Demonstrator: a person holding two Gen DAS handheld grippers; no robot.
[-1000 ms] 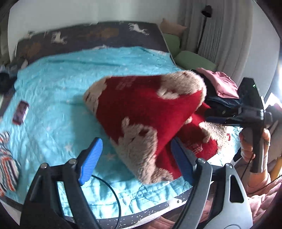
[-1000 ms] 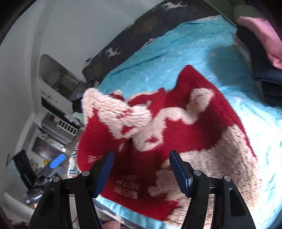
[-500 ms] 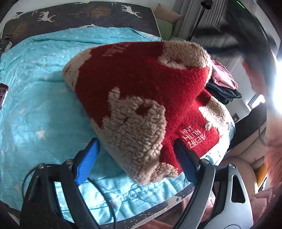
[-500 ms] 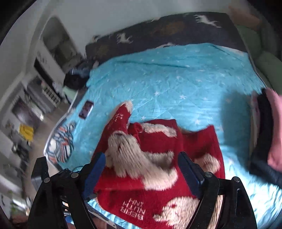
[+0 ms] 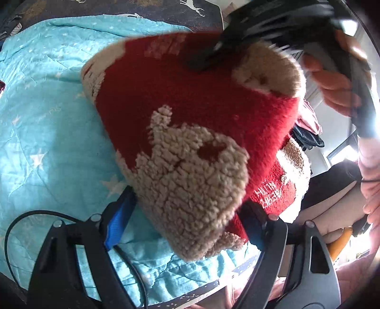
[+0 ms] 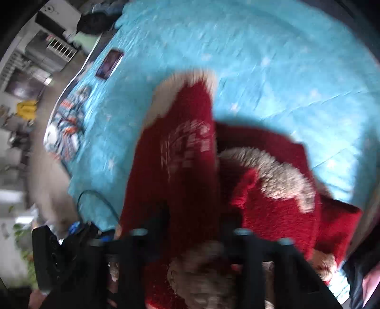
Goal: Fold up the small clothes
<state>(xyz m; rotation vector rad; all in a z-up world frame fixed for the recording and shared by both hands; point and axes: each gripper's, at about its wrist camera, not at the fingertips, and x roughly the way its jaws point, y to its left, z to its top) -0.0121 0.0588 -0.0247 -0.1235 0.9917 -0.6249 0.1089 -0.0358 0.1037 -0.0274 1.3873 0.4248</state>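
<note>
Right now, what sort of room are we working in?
Most likely a bedroom. The fluffy red and beige garment lies on a bed under a turquoise star-print quilt, a dark reindeer-print cover runs along its far side, and more clothes are heaped beside it.

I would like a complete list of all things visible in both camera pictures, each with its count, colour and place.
fluffy red and beige sweater: one, red with beige patches, lifted over the bed's near edge.
turquoise star-printed quilt: one, turquoise, covering the bed.
dark flat phone: one, dark, on the quilt by the bed's edge.
striped multicoloured cloth: one, blue, white and orange, at the bed's edge.
pile of pink and dark clothes: one, behind the sweater.
black cable: one, black, on the quilt.
left gripper: black, blue pads, jaws wide around the sweater's hanging end.
right gripper: black, blurred, jaws closing on the sweater's top.
hand: one, holding the right gripper.
</note>
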